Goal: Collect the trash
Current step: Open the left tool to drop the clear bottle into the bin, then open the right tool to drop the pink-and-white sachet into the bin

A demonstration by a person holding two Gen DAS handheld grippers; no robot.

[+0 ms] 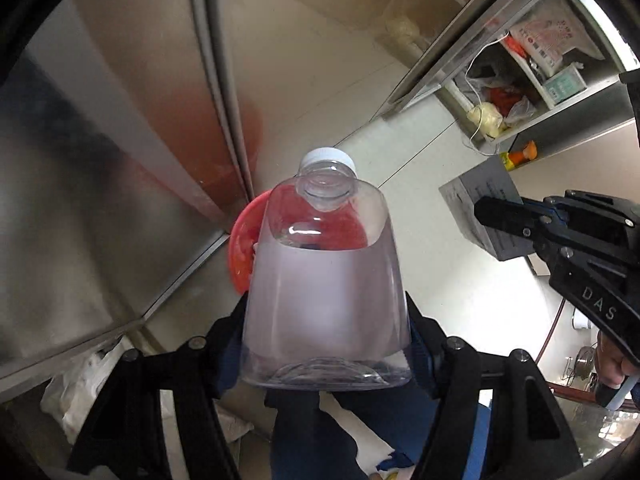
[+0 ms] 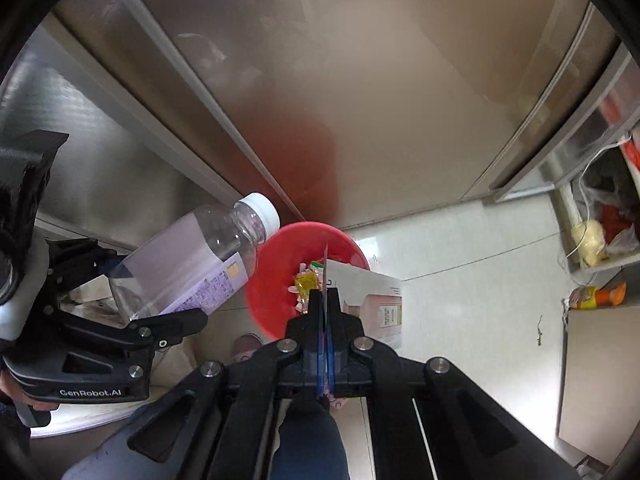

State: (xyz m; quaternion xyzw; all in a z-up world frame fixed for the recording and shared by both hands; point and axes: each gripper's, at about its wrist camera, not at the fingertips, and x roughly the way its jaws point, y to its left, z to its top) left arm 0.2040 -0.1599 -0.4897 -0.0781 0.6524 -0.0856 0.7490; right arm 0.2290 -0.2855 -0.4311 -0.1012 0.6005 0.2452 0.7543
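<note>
Right wrist view: right gripper [image 2: 326, 300] clamped on a flat carton [image 2: 372, 300] over the red bin [image 2: 272, 264], wrappers [image 2: 306, 282] inside | left gripper [image 1: 326, 344] clamped on the clear bottle [image 1: 326, 280] just beside the bin | steel cabinet doors [image 2: 340, 80] behind, cluttered shelf [image 1: 520, 92] well apart.

Your right gripper [image 2: 326, 300] pinches a flat carton [image 2: 370, 300] over the red bin [image 2: 276, 248]; left gripper [image 2: 160, 300] grips a bottle [image 2: 188, 260].
</note>
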